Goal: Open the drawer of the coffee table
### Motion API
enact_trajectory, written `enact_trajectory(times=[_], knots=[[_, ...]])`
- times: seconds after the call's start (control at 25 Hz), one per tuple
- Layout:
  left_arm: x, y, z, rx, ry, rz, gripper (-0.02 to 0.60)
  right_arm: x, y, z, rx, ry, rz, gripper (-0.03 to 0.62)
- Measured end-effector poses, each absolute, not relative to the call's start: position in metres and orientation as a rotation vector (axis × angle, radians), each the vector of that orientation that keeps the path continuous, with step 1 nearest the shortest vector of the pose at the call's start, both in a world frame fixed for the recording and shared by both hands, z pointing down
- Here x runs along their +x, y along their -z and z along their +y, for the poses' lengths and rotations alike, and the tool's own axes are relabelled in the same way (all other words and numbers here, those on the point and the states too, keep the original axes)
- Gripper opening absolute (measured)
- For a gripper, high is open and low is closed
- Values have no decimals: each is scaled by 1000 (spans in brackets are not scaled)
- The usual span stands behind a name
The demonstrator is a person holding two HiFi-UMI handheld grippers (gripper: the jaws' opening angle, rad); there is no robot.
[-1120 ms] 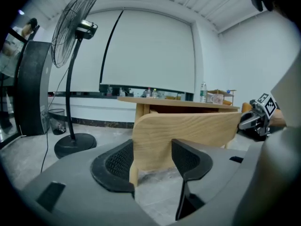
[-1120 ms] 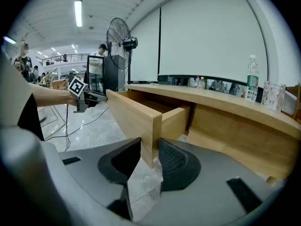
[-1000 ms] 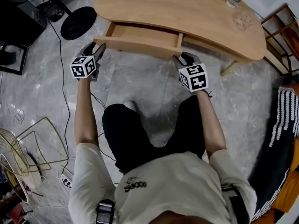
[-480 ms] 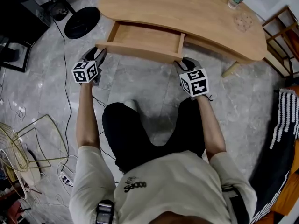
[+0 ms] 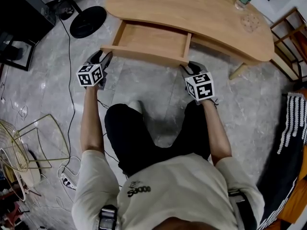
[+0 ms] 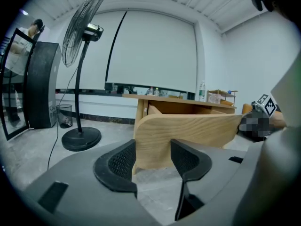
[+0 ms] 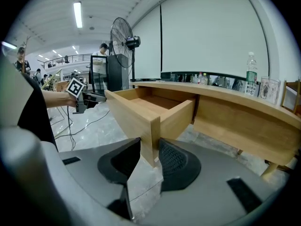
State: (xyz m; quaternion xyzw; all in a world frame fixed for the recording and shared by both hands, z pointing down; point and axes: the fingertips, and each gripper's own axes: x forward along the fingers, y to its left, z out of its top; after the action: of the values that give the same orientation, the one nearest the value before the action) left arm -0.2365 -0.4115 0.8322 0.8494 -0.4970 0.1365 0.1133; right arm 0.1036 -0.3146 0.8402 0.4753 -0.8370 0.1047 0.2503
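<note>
Presently, the drawer (image 5: 152, 41) is found open; its front is clamped at the left end by the left gripper (image 5: 102, 56), opposite by the right gripper (image 5: 188, 66).

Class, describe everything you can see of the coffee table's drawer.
The drawer is light, plain wood: a shallow open box, empty as far as shows, with a front panel wider than the box. It stands partly pulled out, level, beneath the coffee table's top. The left gripper clamps the panel's left end, the right gripper its right end.
</note>
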Motion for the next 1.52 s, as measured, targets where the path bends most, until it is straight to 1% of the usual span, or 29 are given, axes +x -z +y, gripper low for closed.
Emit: enact_trajectory(times=[0.64, 0.88, 1.04, 1.24, 1.28, 1.36, 1.4, 1.44, 1.52], knots=[[-240, -853, -394, 2449, -414, -1456, 235, 97, -859, -299, 1262, -316, -2254, 118], [-241, -854, -394, 2451, -440, -1459, 235, 99, -858, -298, 1217, -358, -2357, 120], [-243, -849, -389, 2455, -438, -1472, 246, 108, -835, -290, 1126, -356, -2540, 118], [-251, -824, -381, 2499, -426, -1505, 234, 135, -799, -283, 1037, -284, -2641, 120], [-253, -818, -380, 2504, -421, -1511, 223, 142, -790, -285, 1050, -273, -2656, 119], [-255, -802, -380, 2520, -403, -1531, 184, 156, -773, -293, 1106, -229, -2647, 118], [-256, -793, -380, 2530, -400, -1550, 165, 162, -766, -299, 1144, -197, -2625, 105], [-255, -783, -380, 2544, -408, -1575, 133, 168, -758, -305, 1186, -164, -2599, 88], [-249, -766, -381, 2581, -461, -1626, 51, 178, -743, -315, 1267, -108, -2561, 35]])
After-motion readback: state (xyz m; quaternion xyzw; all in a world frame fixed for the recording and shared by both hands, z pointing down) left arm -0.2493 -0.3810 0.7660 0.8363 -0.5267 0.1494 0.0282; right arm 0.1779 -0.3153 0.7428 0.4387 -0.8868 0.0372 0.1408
